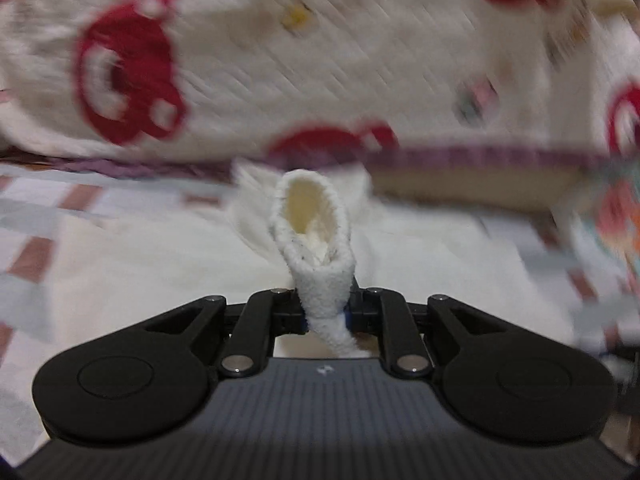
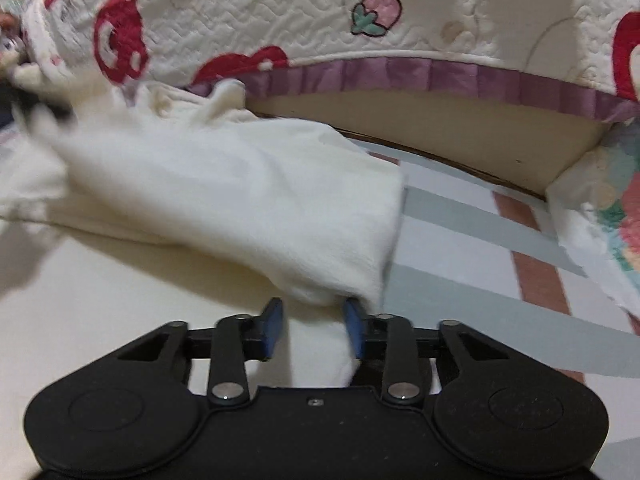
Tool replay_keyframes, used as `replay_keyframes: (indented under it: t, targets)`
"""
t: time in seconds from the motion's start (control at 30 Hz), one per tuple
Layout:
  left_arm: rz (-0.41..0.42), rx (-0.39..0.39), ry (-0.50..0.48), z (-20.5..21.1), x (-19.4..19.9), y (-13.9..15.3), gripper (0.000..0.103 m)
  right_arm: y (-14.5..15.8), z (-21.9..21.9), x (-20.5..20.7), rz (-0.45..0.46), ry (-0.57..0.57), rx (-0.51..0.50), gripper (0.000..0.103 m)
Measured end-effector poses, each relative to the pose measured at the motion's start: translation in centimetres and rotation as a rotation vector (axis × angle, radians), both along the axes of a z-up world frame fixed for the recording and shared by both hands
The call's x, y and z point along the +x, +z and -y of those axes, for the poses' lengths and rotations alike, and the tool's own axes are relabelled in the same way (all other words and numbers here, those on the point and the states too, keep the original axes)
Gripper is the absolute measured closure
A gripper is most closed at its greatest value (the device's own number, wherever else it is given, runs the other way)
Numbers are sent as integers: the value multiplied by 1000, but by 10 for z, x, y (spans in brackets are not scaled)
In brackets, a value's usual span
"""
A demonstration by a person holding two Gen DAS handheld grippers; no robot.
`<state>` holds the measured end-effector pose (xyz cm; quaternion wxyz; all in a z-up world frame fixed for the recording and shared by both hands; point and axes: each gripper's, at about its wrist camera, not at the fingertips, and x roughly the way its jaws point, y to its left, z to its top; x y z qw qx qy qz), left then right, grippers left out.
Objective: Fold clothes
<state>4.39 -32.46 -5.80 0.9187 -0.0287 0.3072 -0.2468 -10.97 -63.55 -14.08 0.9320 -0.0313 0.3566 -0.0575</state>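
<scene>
A cream-white garment (image 2: 224,184) lies on the bed, spread to the left and centre of the right wrist view. My left gripper (image 1: 326,312) is shut on a rolled edge of this white garment (image 1: 316,240), which loops up in front of the fingers. My right gripper (image 2: 314,324) is open, its blue pads (image 2: 273,326) on either side of the garment's near corner, which lies between the jaws. The left wrist view is blurred by motion.
A quilted white blanket with red prints and a purple hem (image 2: 360,36) drapes over the far side. A checked sheet (image 2: 472,248) covers the bed at the right. A printed cloth (image 2: 600,216) lies at the right edge.
</scene>
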Motion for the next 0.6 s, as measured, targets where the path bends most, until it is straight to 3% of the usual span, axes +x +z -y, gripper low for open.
replay_keyframes:
  t: [0.2,0.33,0.4,0.5,0.6]
  targets:
    - [-74,92,24,-2,11,-31,89,0,3,-4,15,-38,50,84]
    - [-86,65,30,-4,13,-31,88,-4,1,-9,8,-36,31,84]
    - [-81,78,29,-4,14,-31,85,-8,1,-10,-2,-37,20,85]
    - [-70,138,78,-6,16,-32,66,-7,3,-7,-10,-41,30,85]
    - [-75,230,178,-21,22,-34,65,-7,6,-5,-16,-48,50,85]
